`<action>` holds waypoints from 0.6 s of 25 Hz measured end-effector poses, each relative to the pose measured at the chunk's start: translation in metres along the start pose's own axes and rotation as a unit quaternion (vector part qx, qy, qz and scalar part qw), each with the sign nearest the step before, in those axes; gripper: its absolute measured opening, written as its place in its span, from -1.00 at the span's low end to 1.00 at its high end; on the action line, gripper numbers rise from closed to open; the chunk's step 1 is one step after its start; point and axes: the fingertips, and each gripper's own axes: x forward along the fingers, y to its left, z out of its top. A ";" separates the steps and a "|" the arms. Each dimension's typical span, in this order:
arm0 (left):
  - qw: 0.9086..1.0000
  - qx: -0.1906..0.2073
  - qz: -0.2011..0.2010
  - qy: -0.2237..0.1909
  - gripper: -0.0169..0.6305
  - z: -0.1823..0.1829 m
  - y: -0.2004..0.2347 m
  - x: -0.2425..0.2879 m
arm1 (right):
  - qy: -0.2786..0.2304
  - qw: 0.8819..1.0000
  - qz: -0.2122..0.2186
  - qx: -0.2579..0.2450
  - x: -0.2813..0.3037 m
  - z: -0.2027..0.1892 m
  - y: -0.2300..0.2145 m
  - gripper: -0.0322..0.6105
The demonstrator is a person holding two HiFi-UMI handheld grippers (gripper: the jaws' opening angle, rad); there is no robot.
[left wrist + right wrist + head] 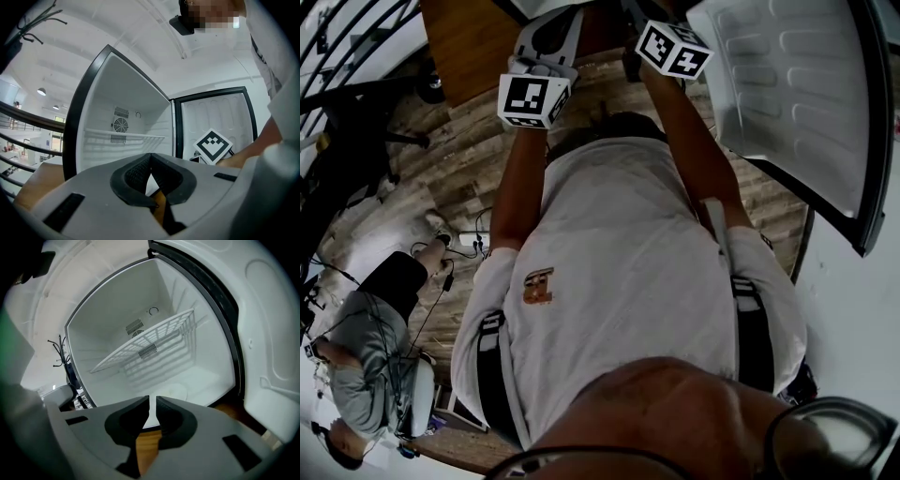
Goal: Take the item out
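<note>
A small white fridge [122,126] stands open in front of me. Its wire shelf [150,341] is bare, and a faint round white shape [176,391] lies on the fridge floor. In the left gripper view my left gripper [150,157] is shut, its dark pads meeting with nothing between them. My right gripper [153,400] points into the fridge opening, shut to a thin slit and empty. In the head view both marker cubes, the left one [532,98] and the right one [673,49], are held up ahead of my chest, and the jaws are hidden.
The fridge door [797,94] hangs open at my right. The fridge rests on a wooden top [469,37]. Behind me to the left a seated person [366,347] is among cables on the plank floor [459,187]. A coat rack [63,357] stands left of the fridge.
</note>
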 end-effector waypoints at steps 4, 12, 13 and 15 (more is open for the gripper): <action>1.000 -0.001 0.014 0.007 -0.89 -0.003 0.005 0.005 | -0.003 0.998 -0.011 0.060 0.010 -0.005 -0.019 -0.79; 0.999 -0.001 0.025 0.024 -0.89 -0.011 0.009 0.008 | 0.002 0.993 -0.022 0.115 0.028 -0.010 -0.037 -0.39; 0.999 -0.001 0.026 0.026 -0.89 -0.013 0.009 0.008 | 0.001 0.992 -0.026 0.123 0.030 -0.010 -0.040 -0.37; 0.999 0.000 0.026 0.030 -0.89 -0.016 0.007 0.010 | -0.001 0.989 -0.034 0.141 0.034 -0.010 -0.047 -0.35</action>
